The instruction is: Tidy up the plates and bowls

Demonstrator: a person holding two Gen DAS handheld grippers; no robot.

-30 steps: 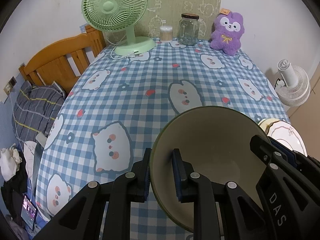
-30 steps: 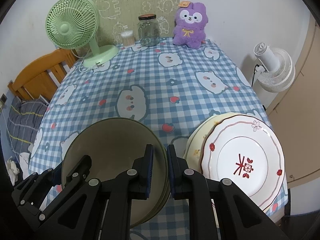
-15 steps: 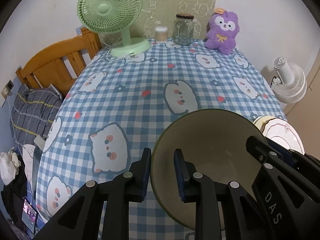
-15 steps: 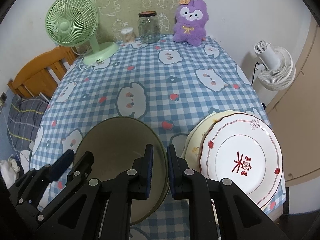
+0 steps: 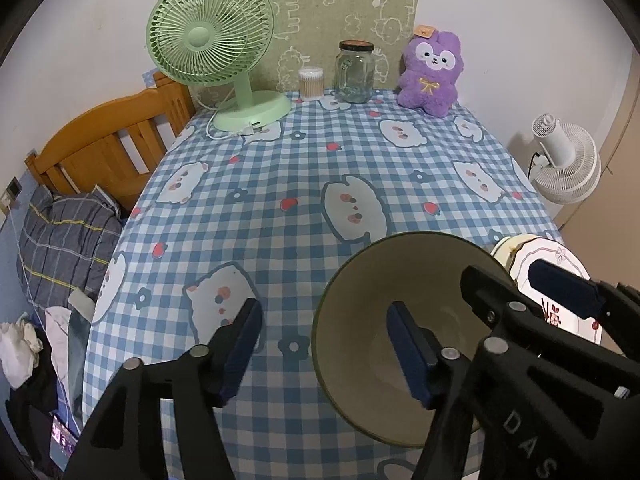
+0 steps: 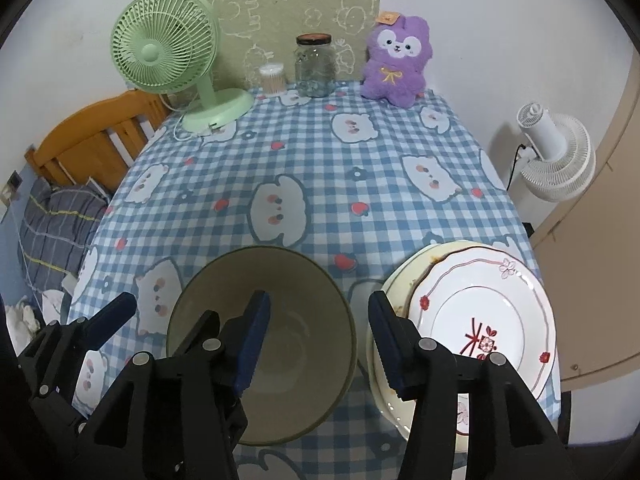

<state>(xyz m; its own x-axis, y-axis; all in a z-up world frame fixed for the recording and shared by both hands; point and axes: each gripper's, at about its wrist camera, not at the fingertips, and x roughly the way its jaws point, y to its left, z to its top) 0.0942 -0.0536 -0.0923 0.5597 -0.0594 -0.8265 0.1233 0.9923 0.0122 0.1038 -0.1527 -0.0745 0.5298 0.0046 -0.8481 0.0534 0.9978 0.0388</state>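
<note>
Here, the left wrist view: the left gripper [image 5: 324, 344] stands wide open astride the near rim of the olive bowl [image 5: 404, 320], one pad inside, one outside, neither visibly pressing. Withdrawal should go straight back, clear of the rim. Right wrist view: the right gripper [image 6: 316, 340] is likewise released, straddling the bowl's far-side rim; the stacked plates [image 6: 480, 320] lie just beside the bowl.
</note>
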